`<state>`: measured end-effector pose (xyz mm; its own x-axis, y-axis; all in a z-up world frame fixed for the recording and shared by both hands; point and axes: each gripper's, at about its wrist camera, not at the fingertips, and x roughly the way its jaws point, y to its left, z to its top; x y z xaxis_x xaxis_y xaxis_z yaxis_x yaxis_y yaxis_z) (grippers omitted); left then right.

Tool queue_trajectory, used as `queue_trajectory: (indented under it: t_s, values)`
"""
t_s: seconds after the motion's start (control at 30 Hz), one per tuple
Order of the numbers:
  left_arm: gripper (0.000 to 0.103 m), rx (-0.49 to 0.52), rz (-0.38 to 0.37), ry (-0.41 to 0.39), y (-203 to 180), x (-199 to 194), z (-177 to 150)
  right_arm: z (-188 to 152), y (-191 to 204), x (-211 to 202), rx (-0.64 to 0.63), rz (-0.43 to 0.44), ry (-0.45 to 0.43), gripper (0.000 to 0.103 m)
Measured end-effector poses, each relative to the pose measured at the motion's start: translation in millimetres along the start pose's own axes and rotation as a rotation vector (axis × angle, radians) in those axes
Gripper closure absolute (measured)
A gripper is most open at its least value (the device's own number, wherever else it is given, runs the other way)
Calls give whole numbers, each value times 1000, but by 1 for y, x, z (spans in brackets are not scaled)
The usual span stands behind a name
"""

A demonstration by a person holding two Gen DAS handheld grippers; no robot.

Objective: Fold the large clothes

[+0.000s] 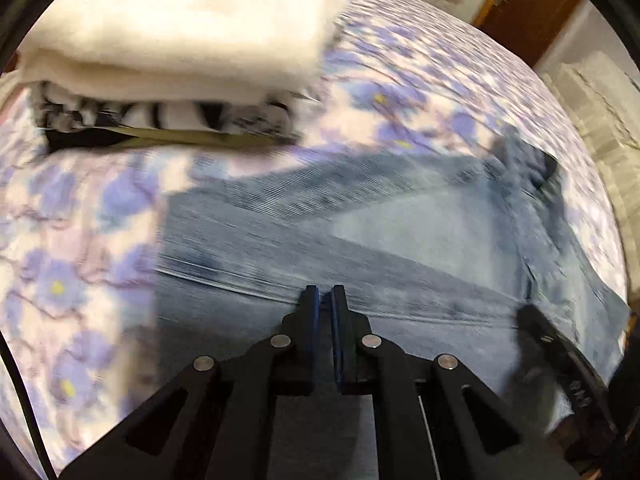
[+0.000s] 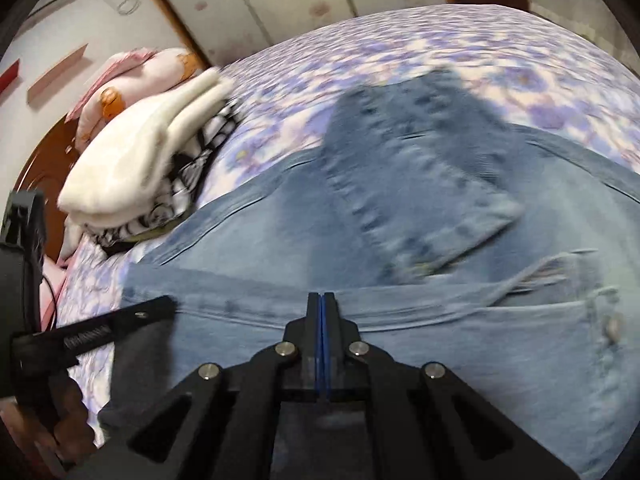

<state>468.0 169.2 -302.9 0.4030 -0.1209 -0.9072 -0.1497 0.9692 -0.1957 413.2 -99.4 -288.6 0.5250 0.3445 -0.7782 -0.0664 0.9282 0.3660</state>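
A light-blue denim garment (image 1: 400,232) (image 2: 440,340) lies spread flat on the floral bedspread (image 1: 72,240) (image 2: 400,48). One sleeve (image 2: 420,184) is folded across its middle. My left gripper (image 1: 325,292) hovers over a seam near the garment's near edge, its jaws shut to a thin slit, and I see no cloth between them. In its own view my right gripper (image 2: 322,296) is fully shut, blue pads touching, and sits over a seam close to a buttoned pocket (image 2: 612,328). Each view shows the other gripper's finger (image 1: 536,320) (image 2: 156,306) at the garment's edge. Both views are motion-blurred.
A stack of folded clothes, white (image 1: 180,32) (image 2: 132,164) over black-and-white print (image 1: 168,116), sits on the bed beside the denim. Behind the stack lies a pink pillow (image 2: 132,76). A wooden door (image 1: 528,4) and patterned wall stand beyond the bed. A hand (image 2: 68,420) grips the left tool.
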Motion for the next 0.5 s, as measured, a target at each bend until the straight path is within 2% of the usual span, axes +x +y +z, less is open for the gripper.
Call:
queue_trajectory:
  t_s: [0.13,0.2,0.27,0.3,0.4,0.5]
  values:
    - [98,-45,50,-21,24,-3,9,0,-24,-13,42,-3,-28,103]
    - [98,-62,92,-29,35,-4,12,0,-30,-19,40,-80,-50,103]
    - [98,-92,94,-32,47,-4,14,-1,-42,-24,57,-179,-58,103]
    - [98,-114,82,-32,54,-3,15,-2,-51,-25,82,-193,-56,103]
    - [98,-128,68,-37,63,-1,17,-6,-78,-34,174,-183,-83,103]
    - [98,-100,87,-51,65,0,19,-5,-80,-38,139,-194,-80,103]
